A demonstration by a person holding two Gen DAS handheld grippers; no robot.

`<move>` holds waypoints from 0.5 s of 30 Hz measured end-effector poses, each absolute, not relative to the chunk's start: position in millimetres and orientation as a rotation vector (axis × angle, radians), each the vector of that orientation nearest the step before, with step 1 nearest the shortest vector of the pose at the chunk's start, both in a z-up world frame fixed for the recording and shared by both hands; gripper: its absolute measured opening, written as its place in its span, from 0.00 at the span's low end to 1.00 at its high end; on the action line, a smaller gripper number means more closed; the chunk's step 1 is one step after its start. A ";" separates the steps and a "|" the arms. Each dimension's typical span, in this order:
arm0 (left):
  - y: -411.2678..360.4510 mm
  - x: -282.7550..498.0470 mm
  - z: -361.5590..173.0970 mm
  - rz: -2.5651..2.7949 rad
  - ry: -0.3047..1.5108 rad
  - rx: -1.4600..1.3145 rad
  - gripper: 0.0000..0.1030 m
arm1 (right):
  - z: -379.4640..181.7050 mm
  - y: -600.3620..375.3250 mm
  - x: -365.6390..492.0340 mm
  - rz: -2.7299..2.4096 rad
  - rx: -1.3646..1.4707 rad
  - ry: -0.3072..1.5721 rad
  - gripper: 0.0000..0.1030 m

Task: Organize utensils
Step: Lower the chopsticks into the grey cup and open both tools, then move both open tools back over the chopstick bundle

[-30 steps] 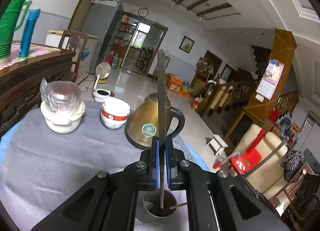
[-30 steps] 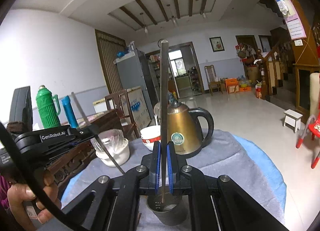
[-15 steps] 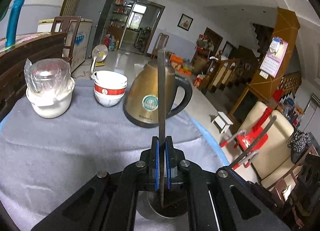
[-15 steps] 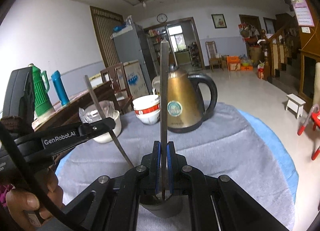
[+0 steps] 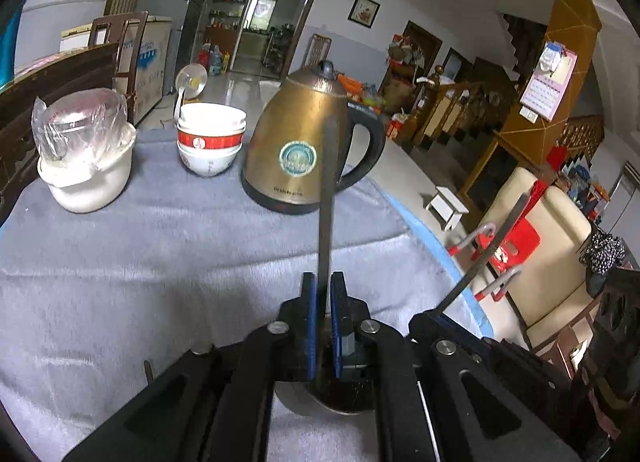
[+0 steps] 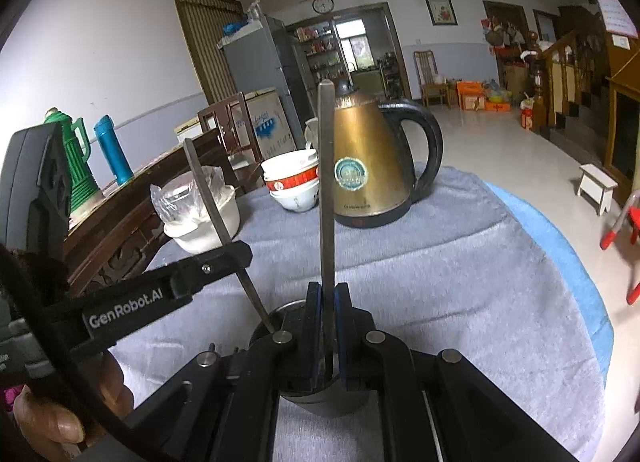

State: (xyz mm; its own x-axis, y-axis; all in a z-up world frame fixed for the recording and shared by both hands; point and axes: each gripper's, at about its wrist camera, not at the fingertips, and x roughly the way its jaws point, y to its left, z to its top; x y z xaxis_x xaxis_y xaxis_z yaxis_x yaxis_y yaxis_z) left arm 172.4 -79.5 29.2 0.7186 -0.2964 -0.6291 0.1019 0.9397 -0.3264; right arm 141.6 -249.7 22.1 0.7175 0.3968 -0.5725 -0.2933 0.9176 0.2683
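Left gripper (image 5: 324, 322) clamps a flat utensil (image 5: 327, 197), long axis upright, lower end dipping into the metal cup (image 5: 320, 408) directly beneath. Right gripper (image 6: 328, 326) likewise pinches a second utensil (image 6: 326, 189), near vertical, tip inside the same cup (image 6: 280, 312). Both sit directly over the cup on the grey cloth (image 6: 460, 262); neither is clearly nearer. Judgement: insertion mid-way; remaining travel is straight down the axis.

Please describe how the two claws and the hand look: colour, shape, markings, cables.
Both claws are matte black plastic linkages with silver round bolts. The right claw and the left claw have flat blue pads on the fingers. One arm carries white lettering "GenRobot.AI". A black cable curves past a bare hand; no sleeve shows.
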 end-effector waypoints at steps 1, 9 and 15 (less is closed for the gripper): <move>-78.1 171.4 29.6 -0.220 0.748 -0.282 0.16 | 21.2 -249.8 142.7 0.381 0.162 0.683 0.09; -51.3 144.9 57.5 -0.193 0.672 -0.328 0.43 | 41.3 -260.3 130.0 0.318 0.162 0.646 0.43; -10.0 97.5 70.3 -0.128 0.604 -0.353 0.61 | 64.6 -274.4 89.3 0.277 0.183 0.557 0.63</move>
State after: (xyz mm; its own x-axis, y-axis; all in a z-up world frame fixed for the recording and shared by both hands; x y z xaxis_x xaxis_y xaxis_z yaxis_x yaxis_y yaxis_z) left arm 97.5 -10.0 70.3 0.8174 -0.2193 -0.5327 0.0152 0.9326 -0.3606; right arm 89.3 -274.4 64.6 0.8134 0.3070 -0.4942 -0.2084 0.9468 0.2452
